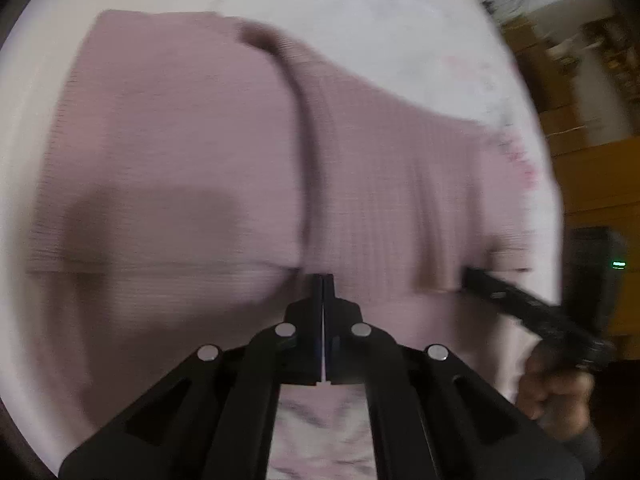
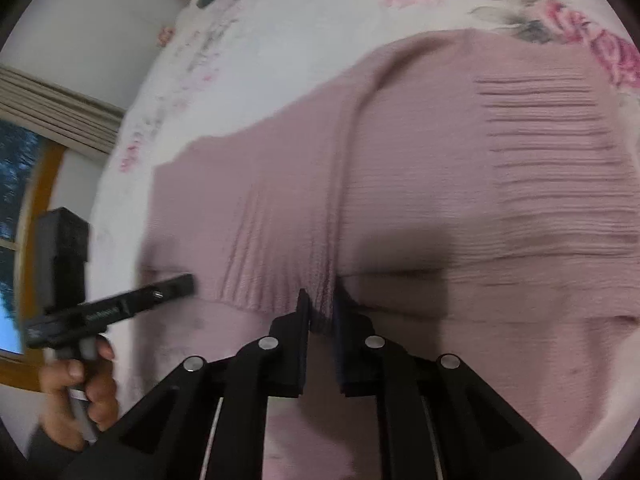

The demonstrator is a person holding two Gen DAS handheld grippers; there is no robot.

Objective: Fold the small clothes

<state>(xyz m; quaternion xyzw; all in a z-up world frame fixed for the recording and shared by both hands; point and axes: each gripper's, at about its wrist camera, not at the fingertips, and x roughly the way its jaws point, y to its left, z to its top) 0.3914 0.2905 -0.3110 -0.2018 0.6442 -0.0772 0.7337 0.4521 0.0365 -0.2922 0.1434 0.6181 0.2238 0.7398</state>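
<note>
- The left gripper point(image 1: 322, 280) has its fingers pressed together with barely a slit between them, the tips meeting the near hem of the pink ribbed garment point(image 1: 180, 140); I judge that they pinch a thin layer of it, though blur hides the cloth between the pads.
- The garment lies spread on a bed covered by a floral sheet point(image 2: 280, 40), reaching from its middle toward the near edge, with a dark fold line point(image 1: 304, 140) running away from the hem.
- The right gripper point(image 2: 320, 308) holds a bunched strip of the same hem between its fingers, which stand slightly apart around the gathered ribs.
- A hand point(image 2: 80, 380) grips the left tool's handle at the left of the right wrist view.
- Risk: the knit is stretchy, so uneven pulls from the two grippers could skew the fold or drag the whole piece across the sheet.
- Risk: the left grip looks shallow; the thin layer may slip out when lifted, dropping that corner and leaving a crooked crease.
</note>
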